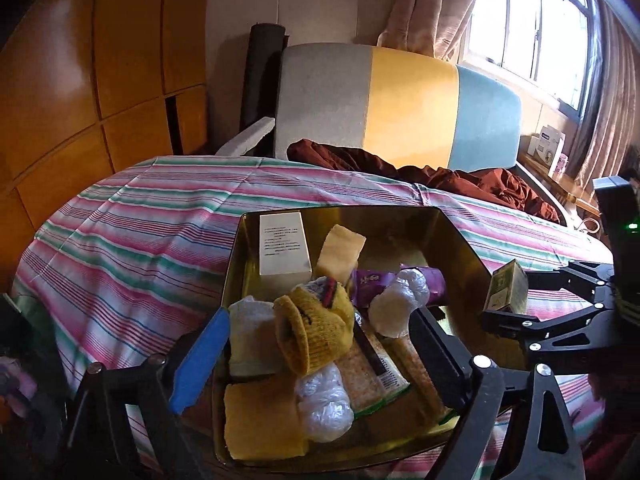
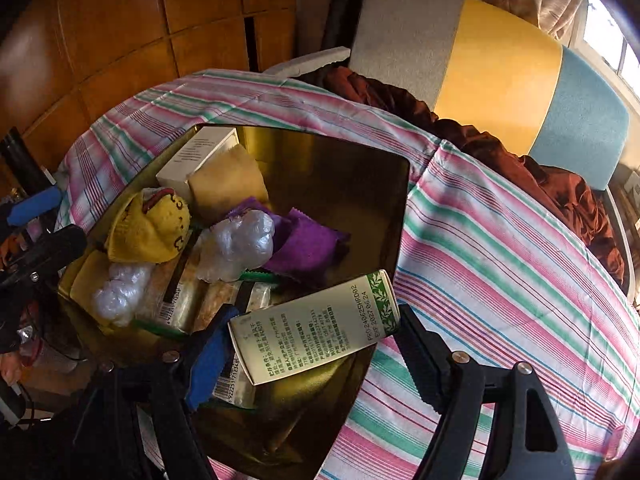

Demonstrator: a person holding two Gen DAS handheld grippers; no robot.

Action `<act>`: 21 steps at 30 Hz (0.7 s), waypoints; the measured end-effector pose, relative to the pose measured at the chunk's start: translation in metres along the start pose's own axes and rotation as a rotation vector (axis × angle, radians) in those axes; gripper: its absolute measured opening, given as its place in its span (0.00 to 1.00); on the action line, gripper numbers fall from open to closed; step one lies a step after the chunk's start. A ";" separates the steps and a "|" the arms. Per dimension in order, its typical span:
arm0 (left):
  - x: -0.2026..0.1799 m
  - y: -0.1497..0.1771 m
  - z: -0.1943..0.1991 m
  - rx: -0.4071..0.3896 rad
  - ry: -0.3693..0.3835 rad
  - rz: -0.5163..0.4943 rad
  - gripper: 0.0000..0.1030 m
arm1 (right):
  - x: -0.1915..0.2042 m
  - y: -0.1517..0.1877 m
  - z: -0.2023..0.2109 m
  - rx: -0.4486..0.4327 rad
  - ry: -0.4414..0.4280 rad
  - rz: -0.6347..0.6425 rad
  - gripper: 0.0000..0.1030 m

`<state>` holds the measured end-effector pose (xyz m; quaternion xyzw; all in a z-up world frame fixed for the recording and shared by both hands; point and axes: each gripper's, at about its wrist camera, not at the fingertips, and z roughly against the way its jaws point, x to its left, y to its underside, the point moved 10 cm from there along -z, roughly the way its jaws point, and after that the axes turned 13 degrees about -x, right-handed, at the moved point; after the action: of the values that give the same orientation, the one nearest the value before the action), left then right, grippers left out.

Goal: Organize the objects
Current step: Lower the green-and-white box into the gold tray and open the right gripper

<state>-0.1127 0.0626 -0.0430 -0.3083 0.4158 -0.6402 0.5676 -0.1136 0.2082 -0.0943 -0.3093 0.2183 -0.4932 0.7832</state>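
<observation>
Two grippers (image 1: 316, 344) (image 2: 316, 344) over a striped bedsheet (image 1: 132, 232): left gaping wide, right clamping a green-printed box (image 2: 316, 332).

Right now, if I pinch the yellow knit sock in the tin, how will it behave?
The yellow knit sock looks soft and crumpled, so it will likely flop and sag. It lies atop the pile in the gold tin, so it could drag the plastic-wrapped bundle along. Probably light, not fragile.

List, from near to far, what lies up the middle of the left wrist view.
Yellow cloth → mustard knit glove → cream box → striped sheet → dark red blanket → headboard
</observation>
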 end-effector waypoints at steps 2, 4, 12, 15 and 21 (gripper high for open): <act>0.004 0.003 0.001 0.007 -0.002 0.005 0.99 | 0.002 0.003 -0.009 0.024 -0.003 0.010 0.78; 0.007 0.005 0.003 0.011 0.003 0.012 1.00 | 0.004 0.003 -0.014 0.031 0.014 0.030 0.80; 0.023 0.011 0.009 0.015 -0.046 0.017 1.00 | 0.003 -0.002 -0.008 0.003 0.007 -0.024 0.82; 0.028 0.012 0.012 0.004 -0.048 0.031 1.00 | 0.005 -0.003 -0.001 -0.021 0.016 -0.042 0.82; 0.034 0.016 0.015 0.015 -0.095 0.068 1.00 | 0.010 -0.005 0.017 -0.089 0.086 -0.107 0.85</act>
<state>-0.0978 0.0261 -0.0530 -0.3199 0.3940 -0.6084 0.6102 -0.1012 0.2019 -0.0795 -0.3333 0.2566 -0.5369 0.7313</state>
